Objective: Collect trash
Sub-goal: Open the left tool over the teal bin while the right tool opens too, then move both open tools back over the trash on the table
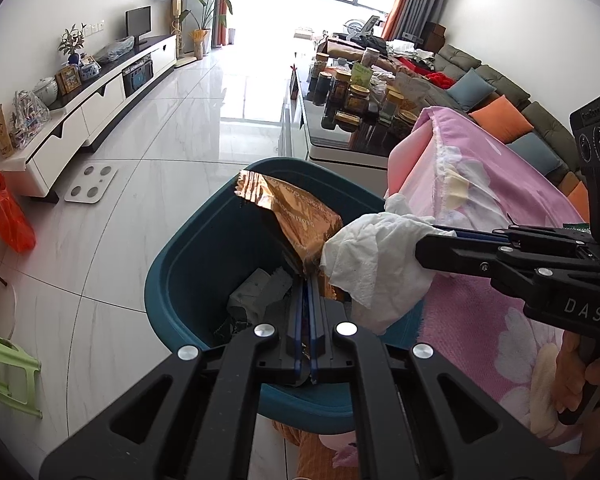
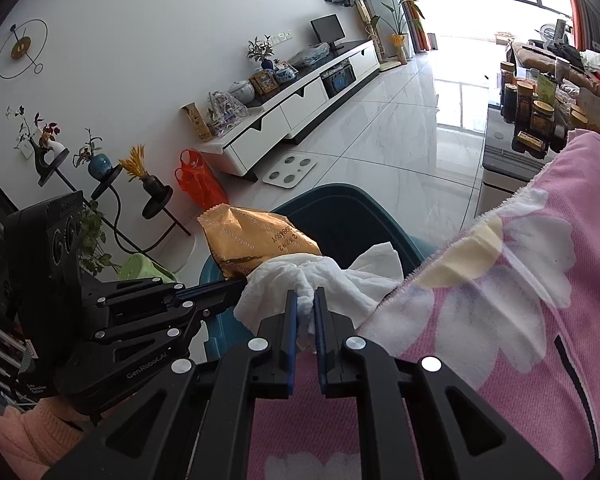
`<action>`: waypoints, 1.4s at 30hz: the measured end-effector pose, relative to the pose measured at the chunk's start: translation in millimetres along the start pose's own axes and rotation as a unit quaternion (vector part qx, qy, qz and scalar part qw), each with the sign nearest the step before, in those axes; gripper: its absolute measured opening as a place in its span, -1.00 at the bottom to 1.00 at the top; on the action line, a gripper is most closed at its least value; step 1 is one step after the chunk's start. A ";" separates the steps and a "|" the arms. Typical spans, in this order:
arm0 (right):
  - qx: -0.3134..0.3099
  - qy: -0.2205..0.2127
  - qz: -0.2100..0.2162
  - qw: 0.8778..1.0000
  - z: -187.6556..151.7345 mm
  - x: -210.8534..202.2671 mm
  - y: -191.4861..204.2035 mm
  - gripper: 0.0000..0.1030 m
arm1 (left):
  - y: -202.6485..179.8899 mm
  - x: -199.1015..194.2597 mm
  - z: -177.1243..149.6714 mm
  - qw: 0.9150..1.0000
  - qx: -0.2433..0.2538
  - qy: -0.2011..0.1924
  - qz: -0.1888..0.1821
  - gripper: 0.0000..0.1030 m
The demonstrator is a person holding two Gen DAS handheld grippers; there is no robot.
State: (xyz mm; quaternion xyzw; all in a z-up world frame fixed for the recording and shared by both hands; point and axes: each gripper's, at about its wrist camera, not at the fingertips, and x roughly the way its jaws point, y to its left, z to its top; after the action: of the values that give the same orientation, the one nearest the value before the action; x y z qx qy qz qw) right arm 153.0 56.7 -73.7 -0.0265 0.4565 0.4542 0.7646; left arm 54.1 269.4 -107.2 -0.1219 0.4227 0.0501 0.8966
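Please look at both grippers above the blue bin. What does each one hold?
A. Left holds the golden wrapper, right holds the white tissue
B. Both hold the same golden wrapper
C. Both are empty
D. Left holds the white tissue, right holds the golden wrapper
A: the left gripper is shut on the golden wrapper, and the right gripper is shut on the white tissue, both over the blue bin.

Glossy foil wrapper (image 1: 300, 220), crumpled paper tissue (image 1: 374, 264), plastic bin (image 1: 188, 256)

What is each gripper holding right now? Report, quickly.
Left gripper: shut on the gold wrapper.
Right gripper: shut on the white tissue.
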 end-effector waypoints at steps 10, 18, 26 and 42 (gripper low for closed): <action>0.009 0.008 -0.006 1.000 2.9 6.7 -0.6 -0.76 | 3.2 23.9 3.8 1.000 -0.007 0.018 0.004 -0.91; 0.023 -0.005 -0.001 1.000 -1.6 -4.3 -9.5 -0.62 | 0.5 21.3 1.8 1.000 -0.007 0.006 -0.002 -0.68; 0.038 -0.044 0.000 0.998 -18.0 -42.5 -22.8 -0.37 | -17.3 -16.1 1.1 0.998 0.020 -0.054 -0.018 -0.29; 0.076 -0.144 -0.057 0.985 -85.1 -153.3 -58.6 0.04 | -126.3 -81.5 -24.1 0.975 0.136 -0.130 -0.118 0.52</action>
State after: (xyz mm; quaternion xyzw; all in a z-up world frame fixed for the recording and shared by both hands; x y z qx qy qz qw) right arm 111.6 -119.1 -34.4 0.0712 0.3724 0.3726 0.8470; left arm 8.5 142.2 -36.9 -0.0400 0.2880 -0.0983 0.9517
